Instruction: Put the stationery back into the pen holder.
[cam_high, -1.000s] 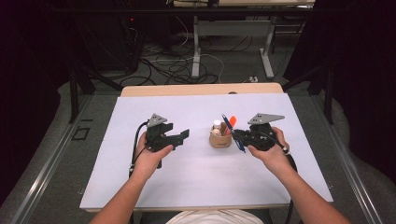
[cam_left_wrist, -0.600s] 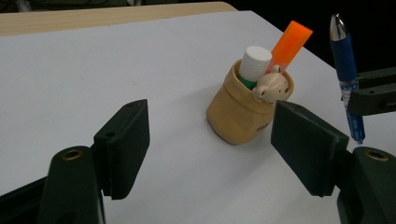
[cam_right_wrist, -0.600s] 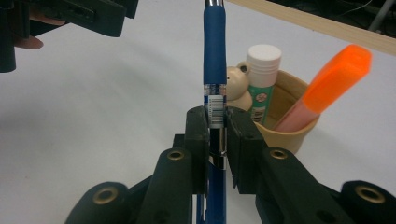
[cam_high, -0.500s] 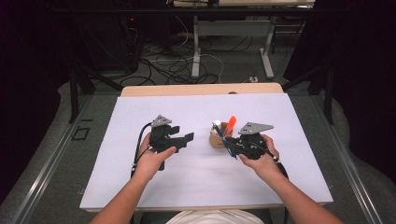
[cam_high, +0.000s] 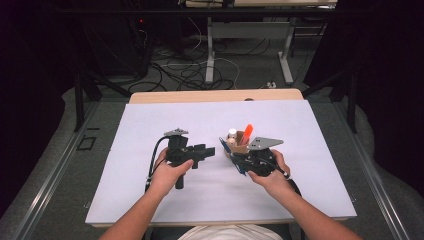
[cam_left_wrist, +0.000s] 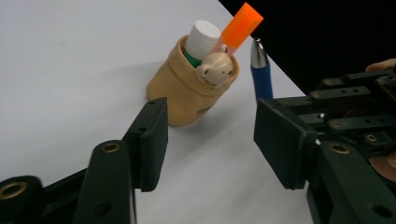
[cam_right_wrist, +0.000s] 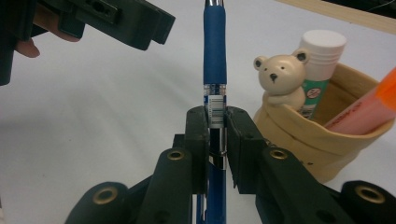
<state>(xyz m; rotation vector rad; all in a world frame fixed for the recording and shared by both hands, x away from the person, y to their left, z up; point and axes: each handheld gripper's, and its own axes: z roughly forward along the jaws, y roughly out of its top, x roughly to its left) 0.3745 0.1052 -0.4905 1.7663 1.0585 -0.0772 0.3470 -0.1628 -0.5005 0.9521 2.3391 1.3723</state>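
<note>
A tan pen holder (cam_high: 240, 146) with a small bear figure (cam_right_wrist: 280, 74) on its rim stands mid-table. It holds an orange marker (cam_high: 247, 133) and a white-capped glue stick (cam_high: 232, 133). My right gripper (cam_right_wrist: 215, 128) is shut on a blue pen (cam_right_wrist: 215, 56), which points up just left of the holder (cam_right_wrist: 327, 140). In the high view the right gripper (cam_high: 234, 157) sits close in front of the holder. My left gripper (cam_left_wrist: 217, 135) is open, its jaws facing the holder (cam_left_wrist: 187, 93) and the pen (cam_left_wrist: 262, 77) from a short distance. It (cam_high: 209, 150) hovers left of the holder.
A white sheet (cam_high: 150, 125) covers the table, with a strip of bare wood (cam_high: 210, 96) at the far edge. Beyond it the floor carries cables and desk legs (cam_high: 210, 55). There is open sheet to the left, right and behind the holder.
My right gripper has carried the blue pen from the holder's right side round to its front left. The left gripper has shifted right, toward the holder.
</note>
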